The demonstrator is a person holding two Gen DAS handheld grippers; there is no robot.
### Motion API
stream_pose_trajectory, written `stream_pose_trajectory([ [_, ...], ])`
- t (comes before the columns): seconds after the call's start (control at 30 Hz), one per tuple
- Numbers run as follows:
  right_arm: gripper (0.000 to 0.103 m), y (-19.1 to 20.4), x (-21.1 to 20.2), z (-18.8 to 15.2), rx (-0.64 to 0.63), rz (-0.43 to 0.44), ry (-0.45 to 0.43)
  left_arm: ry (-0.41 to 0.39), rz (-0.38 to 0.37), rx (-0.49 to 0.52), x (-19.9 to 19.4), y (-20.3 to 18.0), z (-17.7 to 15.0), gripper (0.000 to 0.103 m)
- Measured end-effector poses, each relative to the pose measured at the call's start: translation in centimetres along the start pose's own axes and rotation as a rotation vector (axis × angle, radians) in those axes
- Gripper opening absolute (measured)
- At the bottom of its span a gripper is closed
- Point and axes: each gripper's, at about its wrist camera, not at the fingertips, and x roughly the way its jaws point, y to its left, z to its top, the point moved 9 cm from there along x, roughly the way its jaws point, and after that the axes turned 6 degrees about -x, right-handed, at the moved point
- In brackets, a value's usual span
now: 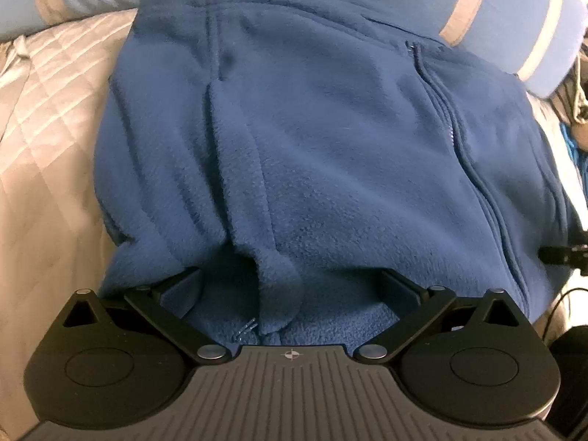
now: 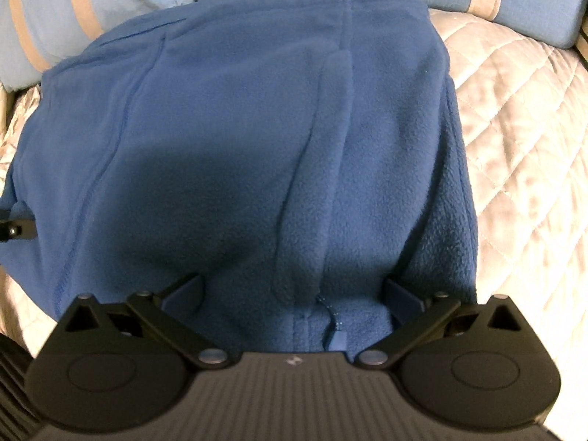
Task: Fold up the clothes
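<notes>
A blue fleece jacket [image 1: 330, 128] lies spread on the bed, its zip [image 1: 446, 117] running down the right side in the left wrist view. My left gripper [image 1: 290, 283] sits at the jacket's near edge, jaws spread wide, with the fleece draped over its fingers [image 1: 183, 288] and their tips hidden. In the right wrist view the same jacket [image 2: 220, 128] fills the frame. My right gripper [image 2: 294, 286] is also spread wide at the near hem, fingers [image 2: 402, 296] under the cloth, a zip pull [image 2: 336, 325] hanging between them.
A beige quilted bedspread [image 1: 47, 139] [image 2: 522, 154] lies under the jacket. Light blue pillows with tan stripes [image 1: 514, 25] [image 2: 92, 11] lie along the far side. A black part of the other gripper shows at each frame's edge [image 1: 566, 253] [image 2: 16, 231].
</notes>
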Motion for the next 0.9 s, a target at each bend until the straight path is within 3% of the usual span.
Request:
stream_pose_trajectory([
  [0.3,0.101,-0.5,-1.6,-0.5,-0.006,0.026,-0.041,-0.059,-0.016,0.045,-2.1,-0.7,-0.2,0.103],
  [0.43,0.102,-1.2,-3.9,0.0,0.026,0.048,-0.098,-0.134,-0.026,0.058,-5.1,-0.4,0.0,0.103],
  [0.5,0.102,-1.6,-5.7,0.4,0.058,0.101,-0.145,-0.186,-0.022,0.053,-7.2,0.6,0.5,0.103],
  [0.67,0.102,-4.7,-9.7,2.5,0.097,0.125,-0.234,-0.302,-0.049,0.0,-11.9,4.0,2.8,0.103],
  [0.8,0.102,-7.8,-12.4,5.1,0.199,0.185,-0.272,-0.33,-0.115,-0.057,-14.3,6.2,5.1,0.103],
  [0.9,0.102,-8.7,-11.2,5.9,0.213,0.213,-0.266,-0.349,-0.172,-0.116,-15.0,7.5,6.8,0.103],
])
